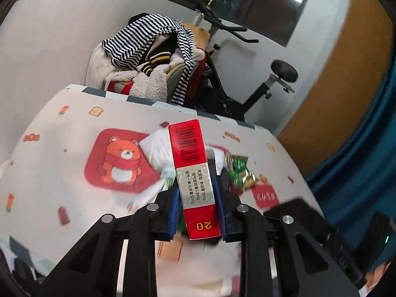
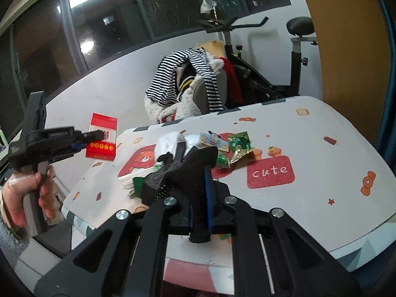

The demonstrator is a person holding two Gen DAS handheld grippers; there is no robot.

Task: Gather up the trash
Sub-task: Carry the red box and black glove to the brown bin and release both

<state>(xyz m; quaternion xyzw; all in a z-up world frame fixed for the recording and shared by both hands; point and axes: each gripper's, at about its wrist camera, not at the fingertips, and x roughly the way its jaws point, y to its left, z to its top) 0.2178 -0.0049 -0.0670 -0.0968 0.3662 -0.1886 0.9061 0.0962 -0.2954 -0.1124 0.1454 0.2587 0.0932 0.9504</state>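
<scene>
A red and silver cigarette pack stands lengthwise between the blue pads of my left gripper, which is shut on it. In the right wrist view the left gripper holds the same pack in the air, off the table's left edge. My right gripper is shut on a black dotted glove, which drapes forward over the trash pile. That pile lies mid-table: white tissue, a green and gold wrapper and a small cartoon packet.
The table wears a white cloth printed with bears and the word "cute". Behind it stand a chair heaped with striped clothes and an exercise bike. A person's hand grips the left tool's handle.
</scene>
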